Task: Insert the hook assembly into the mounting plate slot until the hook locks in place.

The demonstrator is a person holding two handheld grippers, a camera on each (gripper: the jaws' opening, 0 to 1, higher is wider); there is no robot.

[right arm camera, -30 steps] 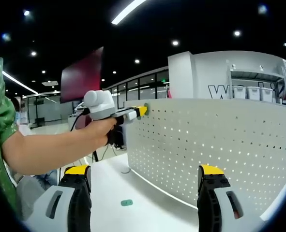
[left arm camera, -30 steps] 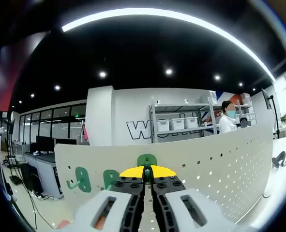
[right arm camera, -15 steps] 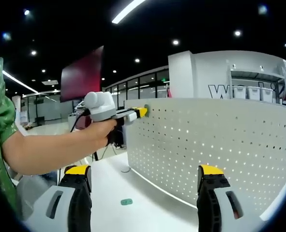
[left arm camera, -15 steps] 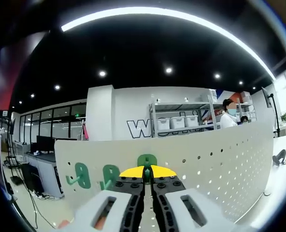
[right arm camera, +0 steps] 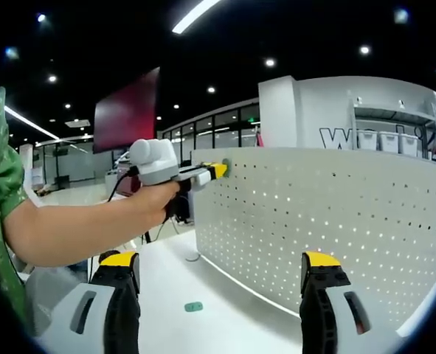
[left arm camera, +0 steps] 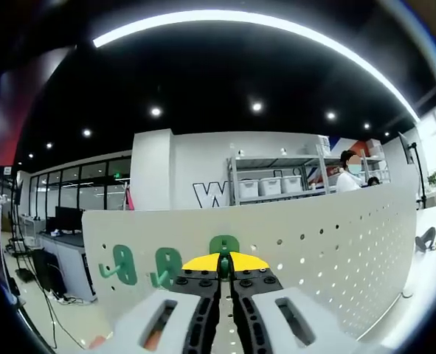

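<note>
The left gripper (left arm camera: 223, 267) has its jaws closed tight on a green hook (left arm camera: 223, 247), held out on a bare forearm (right arm camera: 77, 228). The right gripper (right arm camera: 221, 269) hangs with jaws spread wide.

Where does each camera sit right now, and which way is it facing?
Left gripper view: rides the left gripper, close against the pegboard, looking along its face; jaws shut on a green hook, two more hooks alongside.
Right gripper view: rides the right gripper, back from the pegboard over the white table; jaws open, forearm reaching in.
Shared: pegboard, left gripper, held hook.
</note>
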